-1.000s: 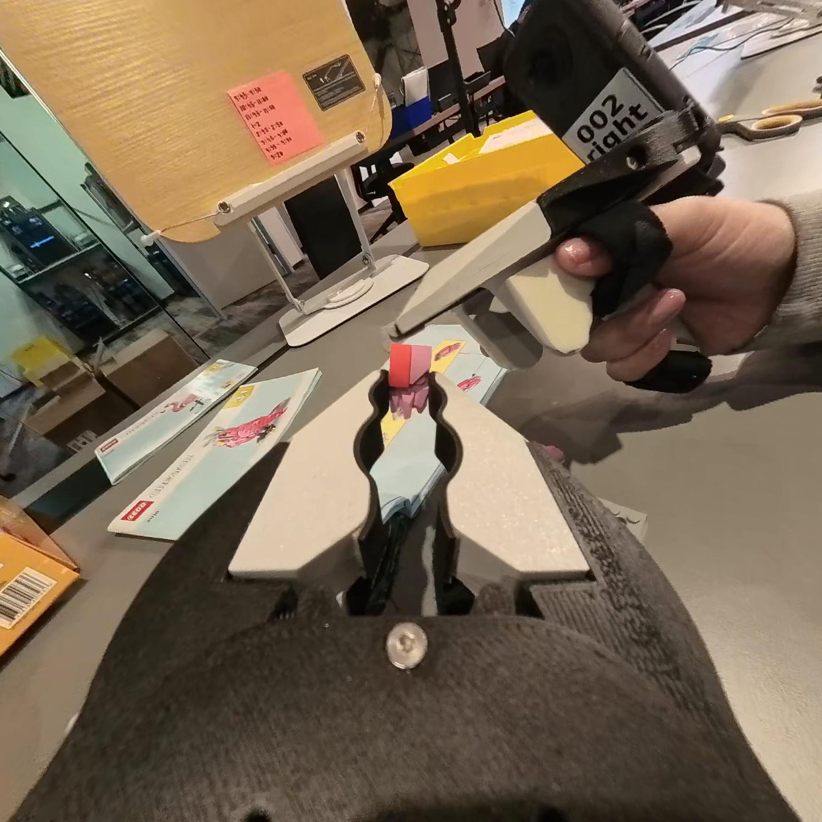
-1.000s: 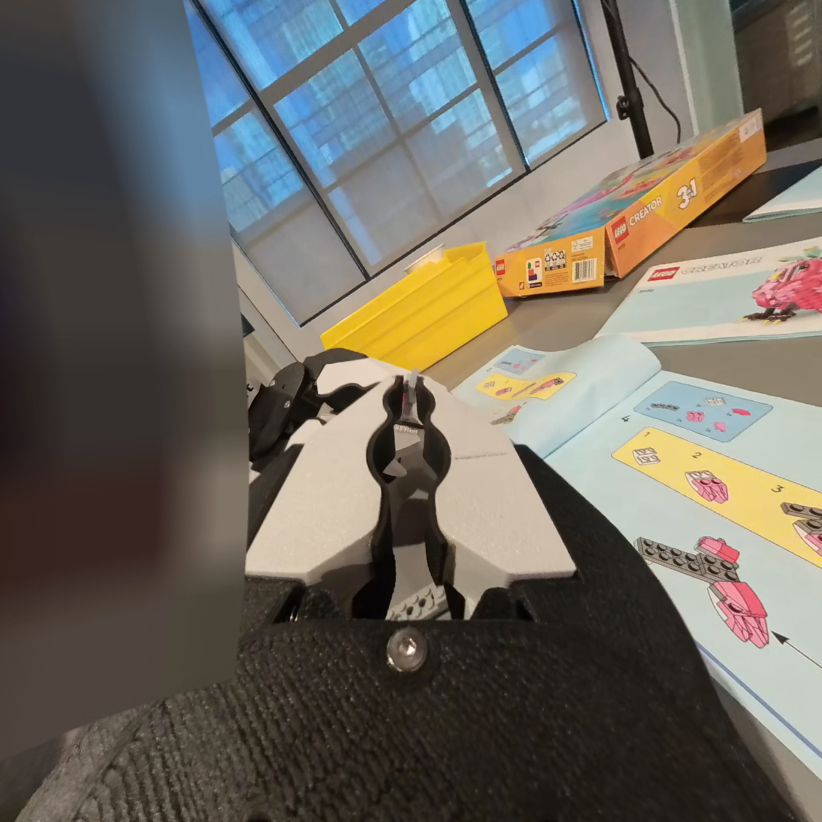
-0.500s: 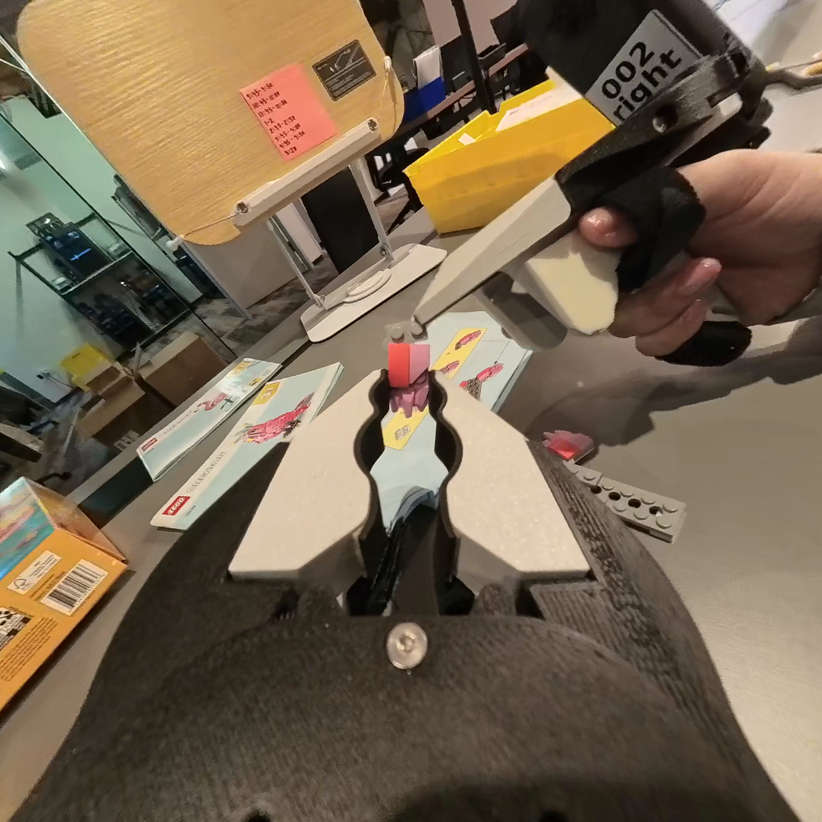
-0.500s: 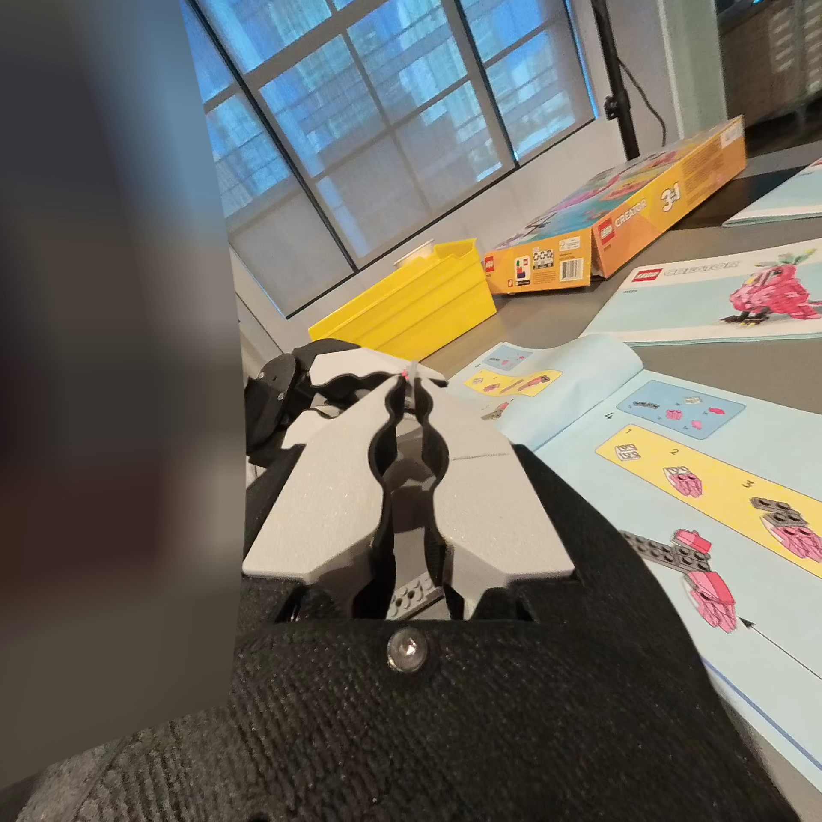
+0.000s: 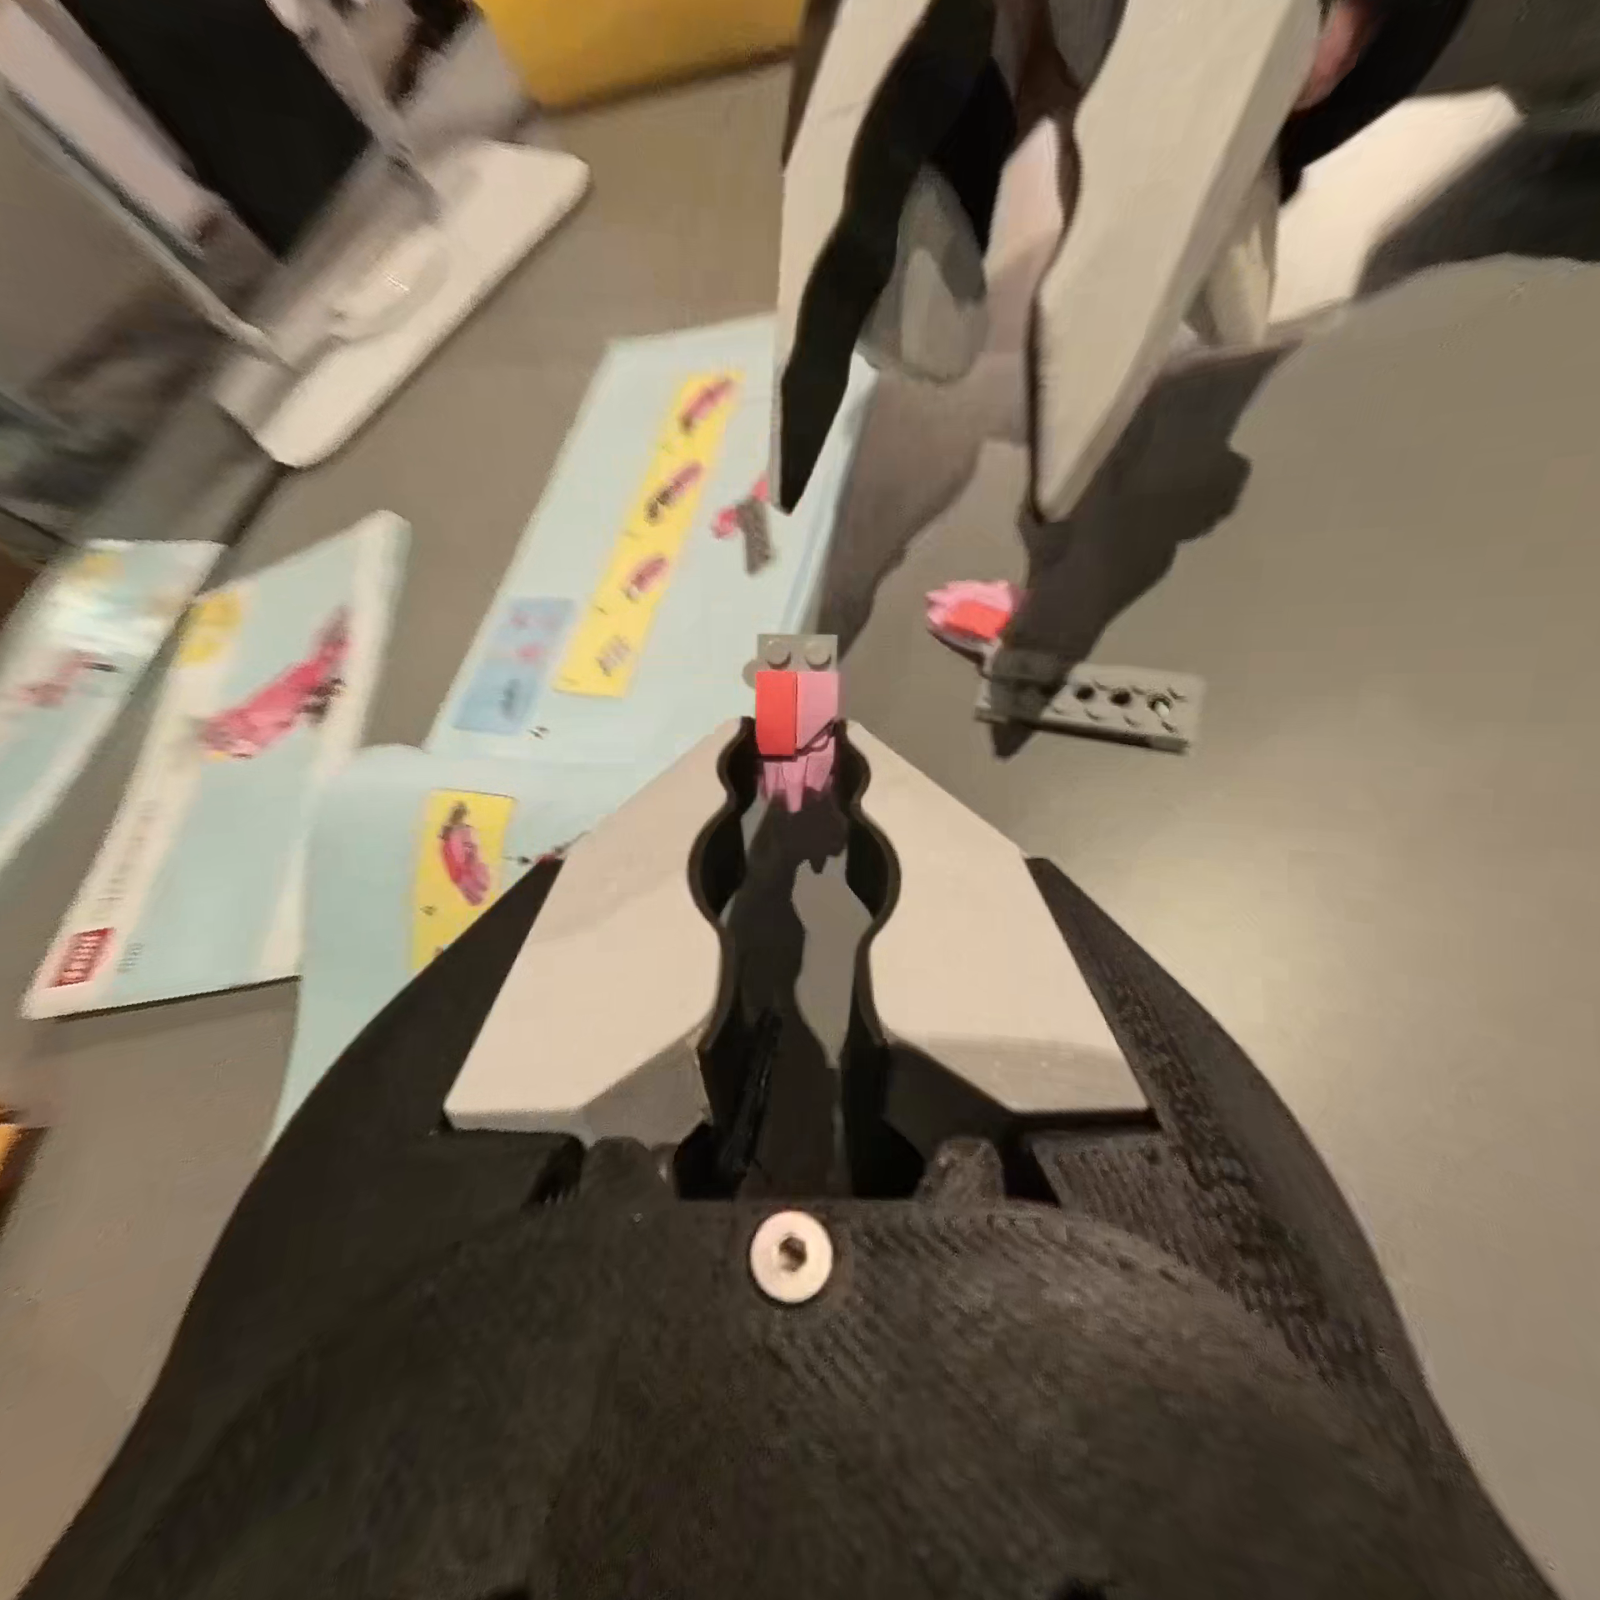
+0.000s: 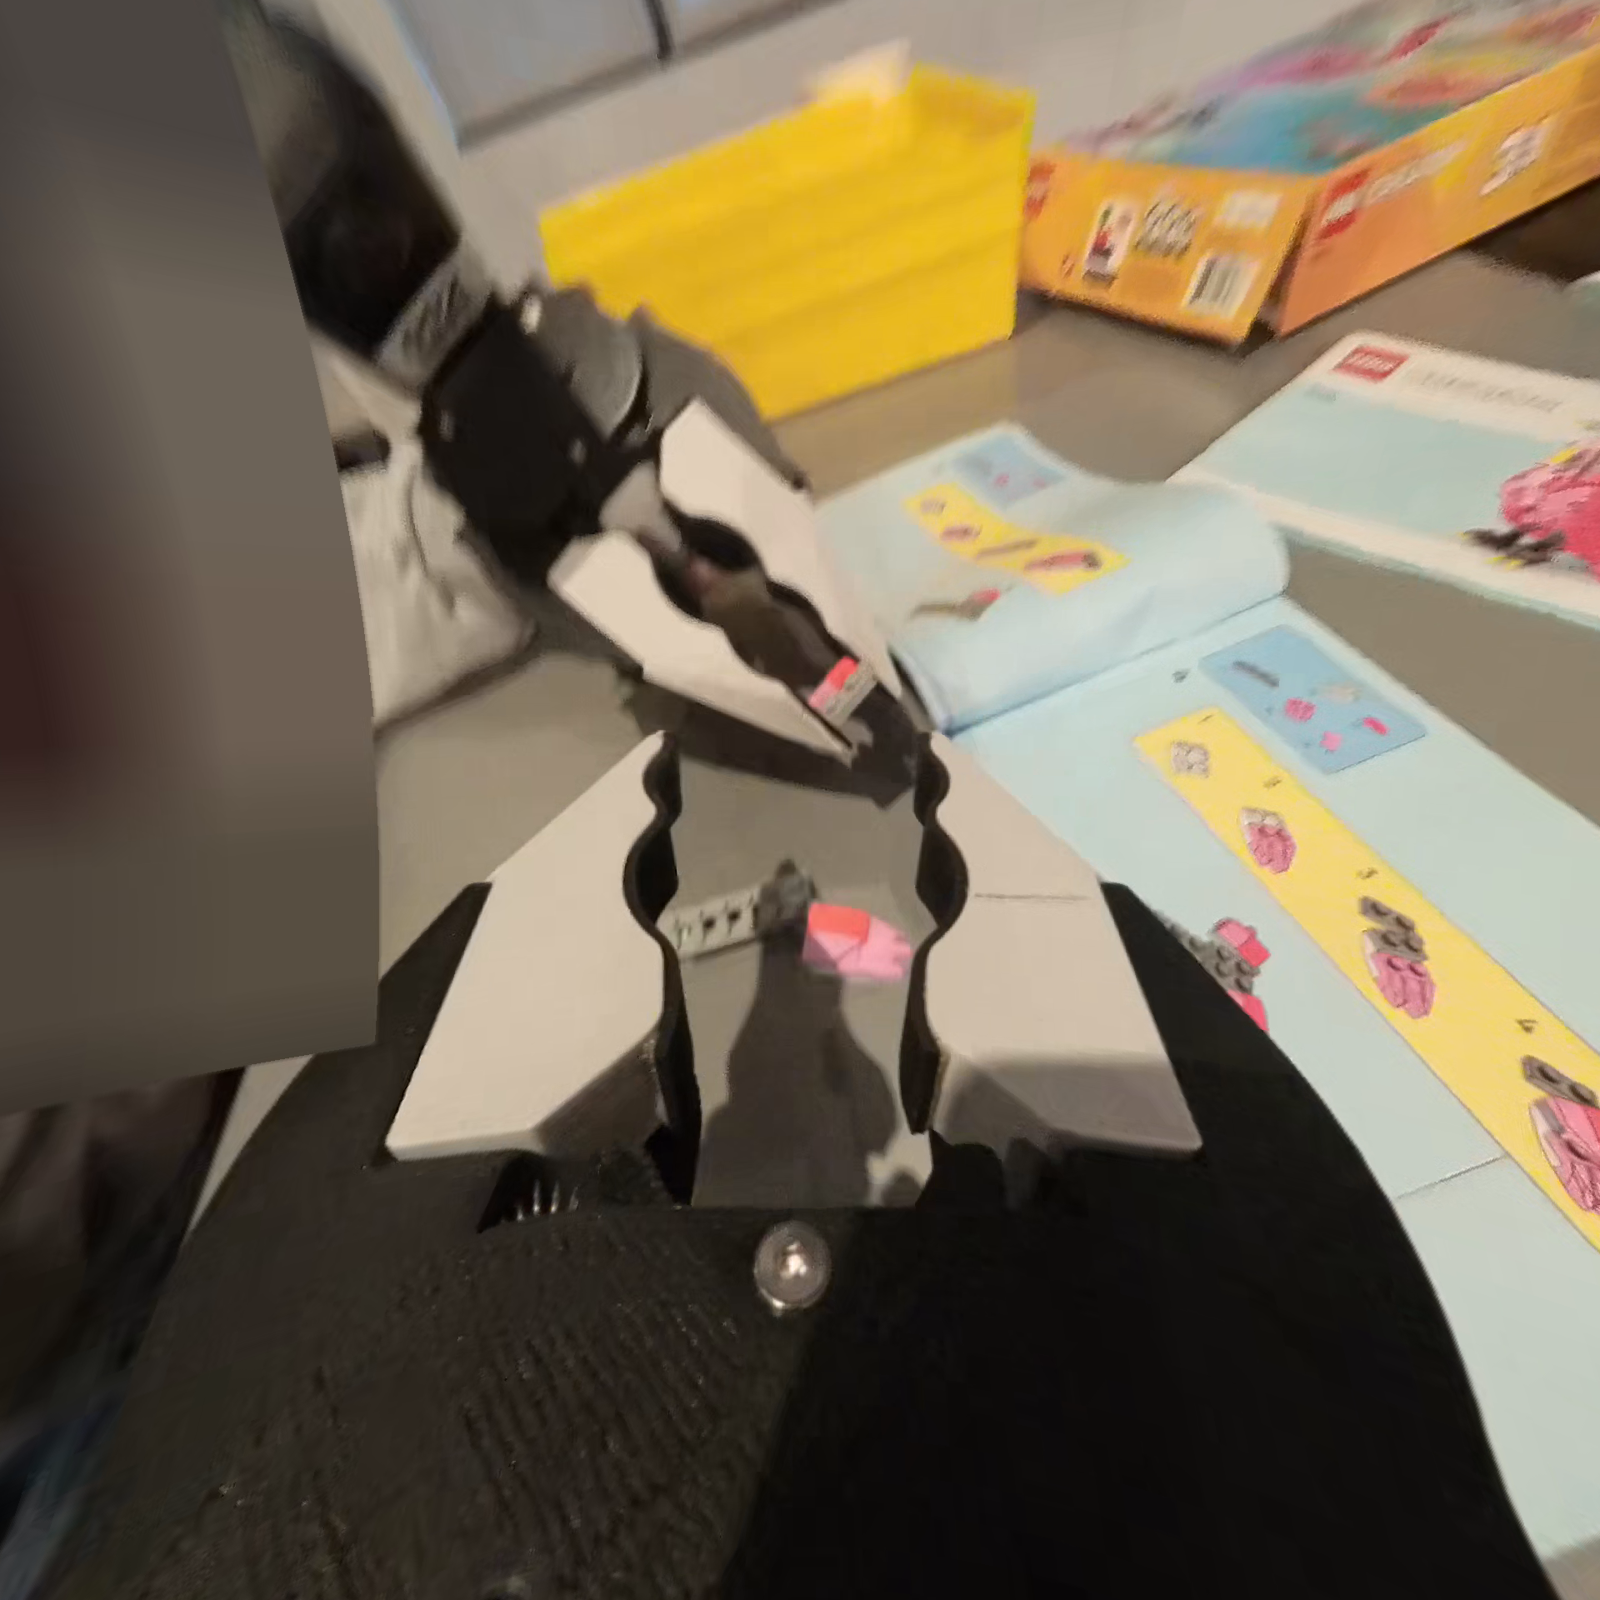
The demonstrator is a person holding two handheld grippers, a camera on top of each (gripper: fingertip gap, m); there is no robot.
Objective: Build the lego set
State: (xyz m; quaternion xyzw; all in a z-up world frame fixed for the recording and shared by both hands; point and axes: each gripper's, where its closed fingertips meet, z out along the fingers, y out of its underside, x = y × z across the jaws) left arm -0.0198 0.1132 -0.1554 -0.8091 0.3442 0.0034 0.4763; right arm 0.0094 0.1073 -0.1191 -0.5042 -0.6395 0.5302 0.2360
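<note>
My left gripper [image 5: 792, 736] is shut on a small red and pink lego assembly [image 5: 795, 706] with a grey two-stud plate [image 5: 795, 649] on its top, held above the table. My right gripper [image 6: 796, 749] is open and empty. In the left wrist view it [image 5: 913, 506] hangs fingers-down just beyond the assembly. Below it on the table lie a second pink and red assembly [image 6: 853, 939] and a long grey plate [image 6: 714, 922]; both also show in the left wrist view, the assembly [image 5: 970, 610] and the plate [image 5: 1117, 701]. The left gripper [image 6: 857, 719] with its piece [image 6: 838, 688] shows in the right wrist view.
An open instruction booklet [image 6: 1299, 822] lies to the right, with closed booklets [image 5: 216, 736] beside it. A yellow bin [image 6: 796, 234] and the lego box [image 6: 1299, 173] stand at the back. A white stand base [image 5: 416, 286] sits at the far left.
My right gripper was shut on the small grey plate; it has opened, and the plate now sits on the left's assembly. Both grippers have tilted down toward the table.
</note>
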